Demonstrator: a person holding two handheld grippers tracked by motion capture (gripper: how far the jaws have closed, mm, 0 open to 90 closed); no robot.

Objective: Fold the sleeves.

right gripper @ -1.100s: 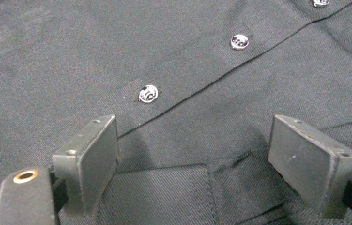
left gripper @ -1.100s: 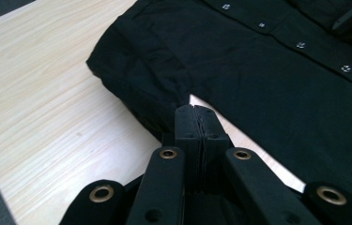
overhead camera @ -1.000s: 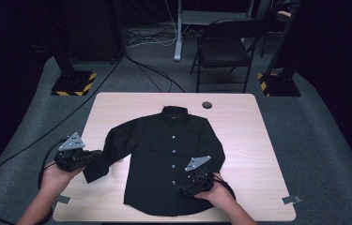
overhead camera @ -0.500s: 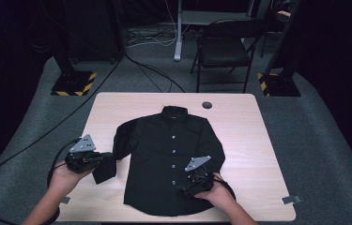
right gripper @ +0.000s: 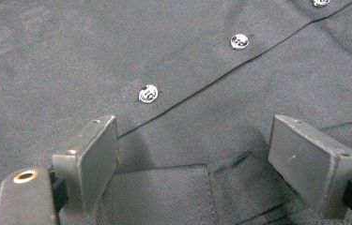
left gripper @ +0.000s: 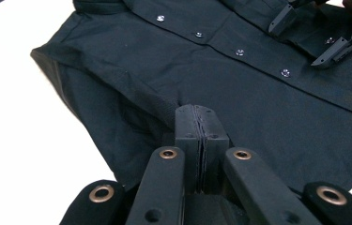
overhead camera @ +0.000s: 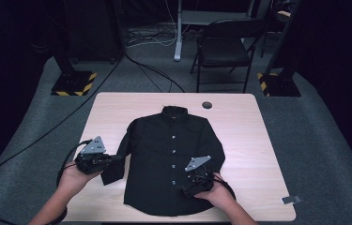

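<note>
A black button-up shirt (overhead camera: 171,154) lies flat, front up, on the light wooden table (overhead camera: 248,131). My left gripper (overhead camera: 112,159) sits at the shirt's left side, shut on the left sleeve (overhead camera: 117,164), which is drawn in beside the body. In the left gripper view the jaws (left gripper: 197,124) are pressed together with a ridge of sleeve fabric (left gripper: 131,93) pinched at their tips. My right gripper (overhead camera: 190,180) rests low over the shirt's lower right, open. In its own view the right gripper (right gripper: 195,154) stands wide above the button placket (right gripper: 148,93) and a folded cuff (right gripper: 164,192).
A dark round grommet (overhead camera: 206,105) sits near the table's far edge and a small tape strip (overhead camera: 290,200) at its near right corner. Behind the table stand a black chair (overhead camera: 223,44), two stands with yellow-black striped bases (overhead camera: 72,83), and floor cables (overhead camera: 155,70).
My left gripper has moved right toward the shirt body, carrying the sleeve inward. The right gripper has stayed where it was.
</note>
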